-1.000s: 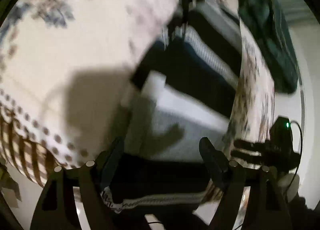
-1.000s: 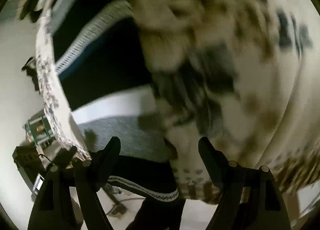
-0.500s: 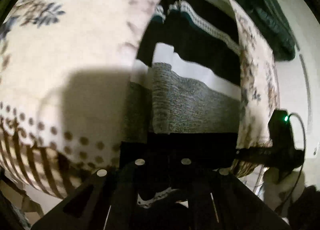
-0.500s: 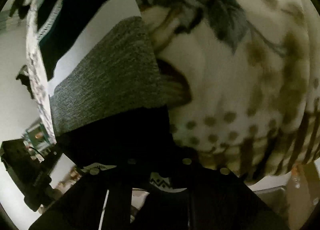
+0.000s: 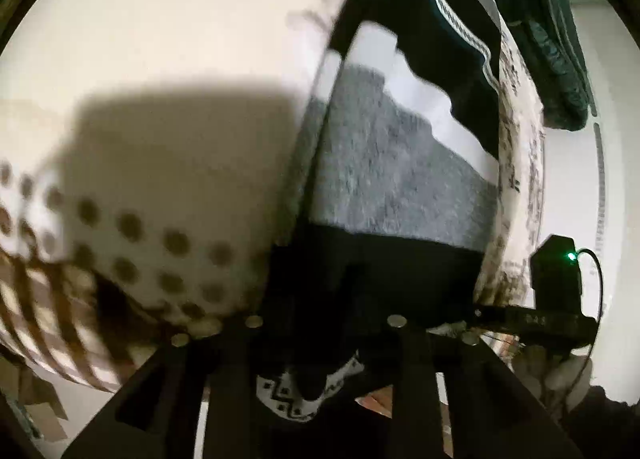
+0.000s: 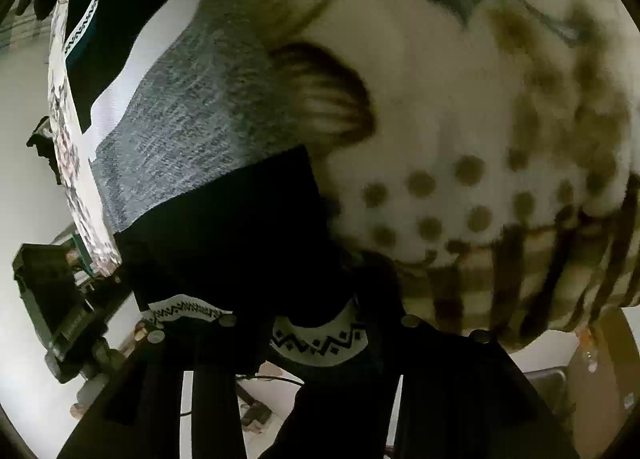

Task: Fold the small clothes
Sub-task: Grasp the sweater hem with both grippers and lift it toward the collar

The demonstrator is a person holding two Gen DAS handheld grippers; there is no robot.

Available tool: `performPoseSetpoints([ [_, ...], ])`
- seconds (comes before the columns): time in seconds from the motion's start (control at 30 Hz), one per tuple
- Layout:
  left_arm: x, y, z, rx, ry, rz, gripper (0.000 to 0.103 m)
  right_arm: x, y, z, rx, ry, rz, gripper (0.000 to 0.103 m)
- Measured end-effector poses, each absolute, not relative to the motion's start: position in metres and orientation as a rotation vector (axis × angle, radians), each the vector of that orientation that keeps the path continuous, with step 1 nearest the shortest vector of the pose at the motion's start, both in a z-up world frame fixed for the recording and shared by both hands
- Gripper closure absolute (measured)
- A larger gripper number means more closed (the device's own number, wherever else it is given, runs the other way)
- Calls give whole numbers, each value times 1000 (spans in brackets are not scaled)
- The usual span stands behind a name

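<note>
Sweater (image 5: 400, 179), striped in black, white and grey knit, is laid flat on a cream cloth (image 5: 180, 39) printed with brown dots and leaves; whether a bench or a bed lies under the cloth cannot be told. The sweater's black hem band (image 5: 380, 279), trimmed with a white zigzag border, is at the near edge of the surface and hangs partly over it. The left claw (image 5: 324, 339) is seen pressed together, with the black hem pinched between its fingers; a fold of the zigzag trim (image 5: 296, 395) is bunched just below the fingertips. The right claw (image 6: 316, 331) is likewise pressed together on the same hem, and a scrap of the zigzag border (image 6: 320, 335) is caught between its fingers. In the right wrist view the sweater (image 6: 192, 111) is seen running away to the upper left, beside the dotted cloth (image 6: 460, 139). A heap of dark green fabric (image 5: 560, 59) is noted at the far end of the surface. The right claw's body with a green light (image 5: 560, 279) is seen in the left wrist view, just beside the sweater's edge.
</note>
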State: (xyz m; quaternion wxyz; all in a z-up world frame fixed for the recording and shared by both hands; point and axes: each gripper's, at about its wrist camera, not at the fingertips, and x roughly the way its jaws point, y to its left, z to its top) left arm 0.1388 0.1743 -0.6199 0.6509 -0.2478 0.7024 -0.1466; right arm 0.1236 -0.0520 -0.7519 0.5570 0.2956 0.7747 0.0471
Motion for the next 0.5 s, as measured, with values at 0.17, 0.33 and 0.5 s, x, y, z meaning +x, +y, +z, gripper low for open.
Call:
performPoseSetpoints([
  [0.17, 122, 166, -611, -535, 1593, -323, 50, 113, -69, -756, 733, 1837, 128, 55],
  [0.33, 103, 188, -578, -556, 1500, -223, 42, 100, -95, -756, 764, 1841, 172, 51],
  [0.5, 96, 199, -599, -643, 1519, -203, 32, 94, -106, -764, 831, 1829, 199, 51],
])
